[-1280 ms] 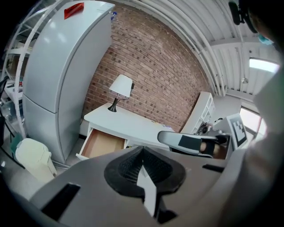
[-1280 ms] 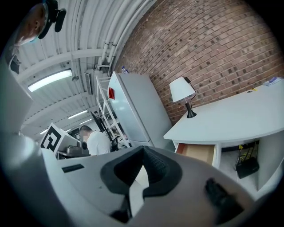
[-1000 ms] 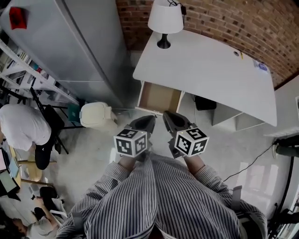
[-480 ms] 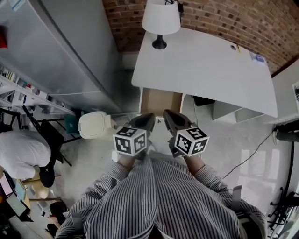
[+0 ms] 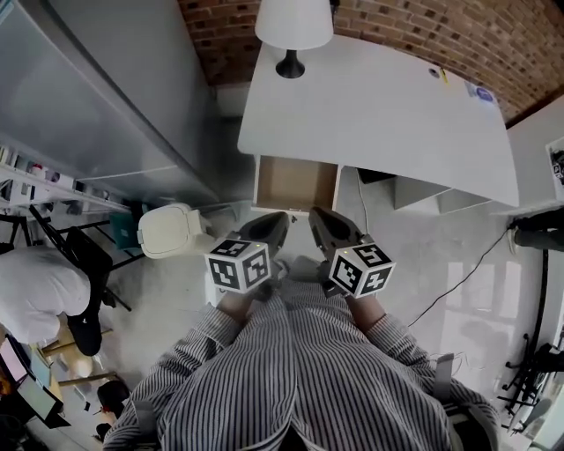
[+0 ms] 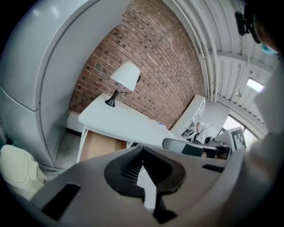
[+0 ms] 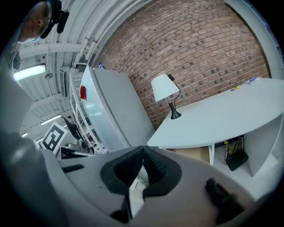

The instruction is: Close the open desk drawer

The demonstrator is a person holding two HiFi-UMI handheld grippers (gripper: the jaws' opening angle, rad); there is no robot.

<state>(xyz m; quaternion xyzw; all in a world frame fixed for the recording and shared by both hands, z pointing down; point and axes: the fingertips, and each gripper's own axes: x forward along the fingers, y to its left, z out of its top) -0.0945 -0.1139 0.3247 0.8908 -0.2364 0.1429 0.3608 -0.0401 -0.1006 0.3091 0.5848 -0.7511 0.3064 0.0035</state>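
Observation:
The white desk (image 5: 379, 114) stands against the brick wall, and its drawer (image 5: 295, 183) is pulled out at the front left, showing a bare brown inside. My left gripper (image 5: 282, 218) and right gripper (image 5: 314, 214) are held side by side in front of the person's chest. Their tips point at the drawer and stop a short way from its front edge. Both are shut with nothing between the jaws. The left gripper view has its shut gripper (image 6: 143, 150) low in frame, with the drawer (image 6: 100, 145) beyond. In the right gripper view the drawer (image 7: 195, 154) lies past the shut gripper (image 7: 143, 148).
A white table lamp (image 5: 293, 26) stands on the desk's far left corner. A tall grey cabinet (image 5: 106, 97) fills the left side, with a cream bin (image 5: 172, 229) on the floor left of the drawer. A black cable (image 5: 449, 282) runs across the floor at right. A person in white (image 5: 35, 286) sits far left.
The head view has shifted slightly, with the lamp higher in frame and the cabinet larger. Both grippers keep the same pose, shut. The drawer is still open.

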